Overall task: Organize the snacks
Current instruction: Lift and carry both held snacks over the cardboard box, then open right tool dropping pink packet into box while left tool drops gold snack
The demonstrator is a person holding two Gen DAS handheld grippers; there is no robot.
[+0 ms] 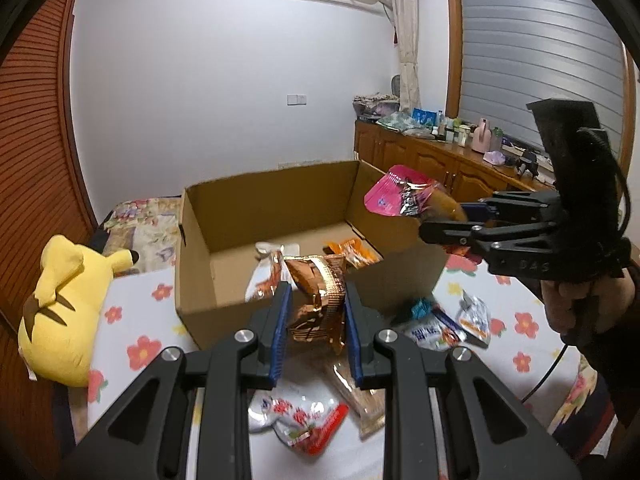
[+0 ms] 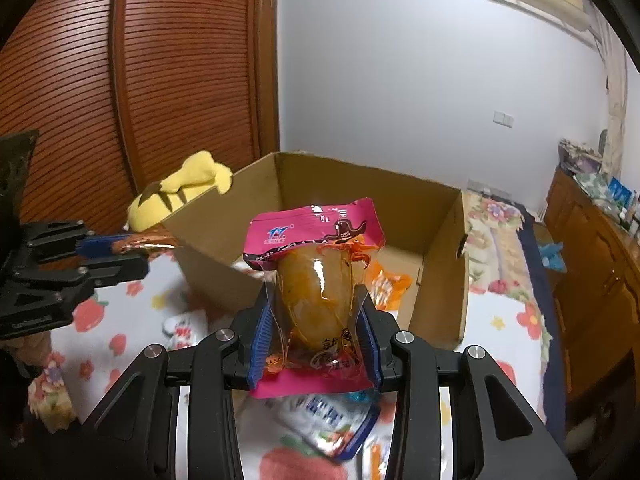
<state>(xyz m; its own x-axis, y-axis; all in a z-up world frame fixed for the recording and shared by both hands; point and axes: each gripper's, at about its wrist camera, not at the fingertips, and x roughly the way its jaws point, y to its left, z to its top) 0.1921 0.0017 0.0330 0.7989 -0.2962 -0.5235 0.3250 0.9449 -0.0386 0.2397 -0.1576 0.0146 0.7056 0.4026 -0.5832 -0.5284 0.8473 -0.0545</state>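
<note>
Left gripper point(image 1: 316, 320) clamps bronze pack point(image 1: 318, 304), frame centre, at box point(image 1: 208, 280) near wall. Right gripper point(image 2: 316, 340) grips pink pouch point(image 2: 316, 284), mid-frame, before box. Best: carry both past rim, lower, then release inside.

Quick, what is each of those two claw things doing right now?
Left gripper: closed on a crinkly copper-brown foil snack packet.
Right gripper: closed on a pink-edged clear snack pouch with an orange-brown piece inside.

Black gripper point(image 1: 316, 320), blue pads point(image 1: 281, 320), silver screws point(image 1: 245, 335).
</note>
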